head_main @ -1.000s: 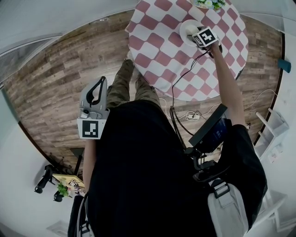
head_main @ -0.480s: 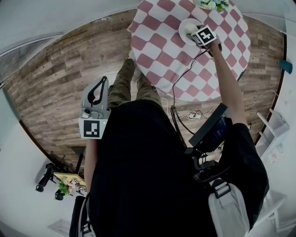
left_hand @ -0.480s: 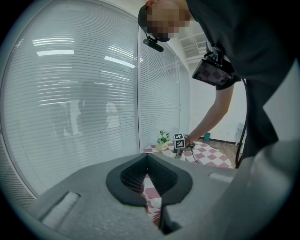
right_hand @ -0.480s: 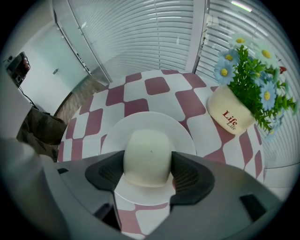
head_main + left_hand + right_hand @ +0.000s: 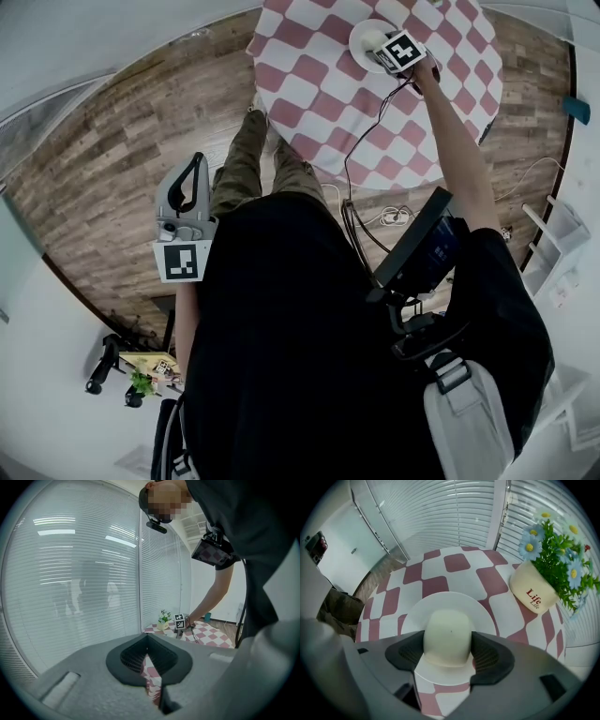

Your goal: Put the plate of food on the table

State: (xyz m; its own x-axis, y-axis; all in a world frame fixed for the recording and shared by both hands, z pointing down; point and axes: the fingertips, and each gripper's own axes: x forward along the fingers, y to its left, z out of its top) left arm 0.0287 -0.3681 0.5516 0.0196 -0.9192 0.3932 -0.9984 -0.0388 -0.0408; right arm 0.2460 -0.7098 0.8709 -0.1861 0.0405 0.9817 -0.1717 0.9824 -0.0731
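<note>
A white plate (image 5: 440,605) rests on the round table's red-and-white checked cloth (image 5: 454,562), with a pale bun-like food (image 5: 447,637) on it. My right gripper (image 5: 449,651) reaches over the plate, and its dark pads press both sides of the bun. In the head view the plate (image 5: 359,36) lies far across the table (image 5: 309,84), with the right gripper (image 5: 380,47) on it. My left gripper (image 5: 194,164) hangs by the person's side over the floor, its jaws shut on nothing (image 5: 149,660).
A cream flower pot (image 5: 532,592) with daisies stands just right of the plate. A black cable (image 5: 375,108) trails from the right gripper across the cloth. The person's legs (image 5: 242,159) stand at the table's near edge on wood floor (image 5: 112,159). Window blinds stand behind the table.
The right arm has stretched a little farther over the table, the plate and bun moving with it. The left gripper has stayed at the person's side.
</note>
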